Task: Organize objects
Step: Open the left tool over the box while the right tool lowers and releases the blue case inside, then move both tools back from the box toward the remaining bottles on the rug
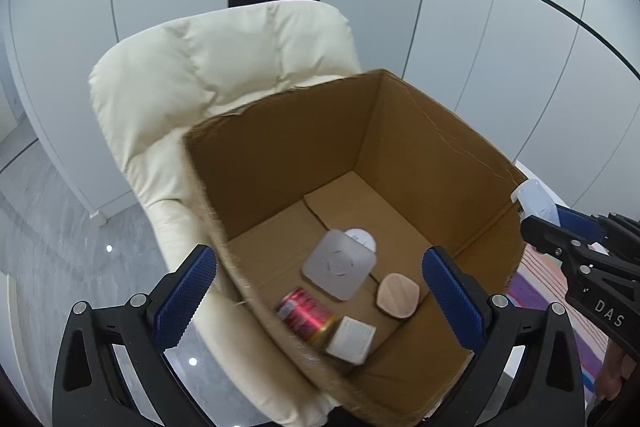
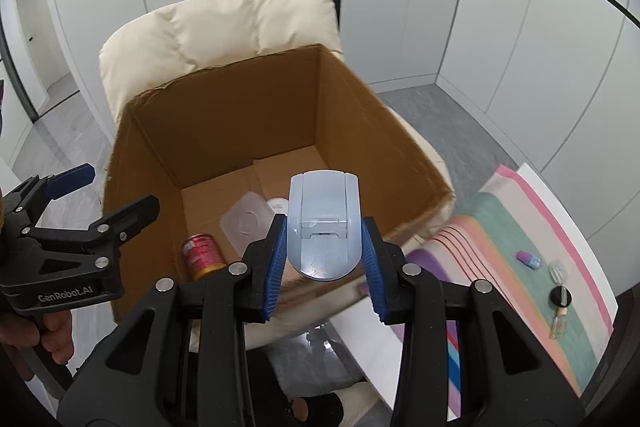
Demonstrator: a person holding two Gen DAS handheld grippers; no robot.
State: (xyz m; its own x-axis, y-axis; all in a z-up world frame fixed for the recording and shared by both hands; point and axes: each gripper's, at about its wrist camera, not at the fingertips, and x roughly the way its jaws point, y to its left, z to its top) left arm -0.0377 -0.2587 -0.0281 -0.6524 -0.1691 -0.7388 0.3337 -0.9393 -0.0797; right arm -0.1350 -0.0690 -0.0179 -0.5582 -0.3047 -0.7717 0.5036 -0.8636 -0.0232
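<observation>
An open cardboard box [image 1: 440, 147] [image 2: 224, 115] stands on a cream armchair. In it lie a red can [image 1: 306, 315] [image 2: 202, 253], a clear square lid [image 1: 338, 265] [image 2: 246, 221], a white round piece [image 1: 362, 237], a tan rounded pad [image 1: 398, 295] and a small white box [image 1: 352, 339]. My right gripper [image 2: 324, 259] is shut on a pale blue plastic device [image 2: 324, 223] [image 1: 536, 203], held over the box's near right rim. My left gripper [image 1: 320, 303] is open and empty, straddling the box's left wall; it also shows in the right wrist view [image 2: 112, 191].
The cream armchair [image 1: 224, 67] [image 2: 224, 27] backs the box. A striped cloth [image 2: 520, 267] on a white table at right holds a small purple-blue piece [image 2: 528, 258], a black-capped item [image 2: 560, 295] and small vials [image 2: 558, 325]. Grey floor and white wall panels surround.
</observation>
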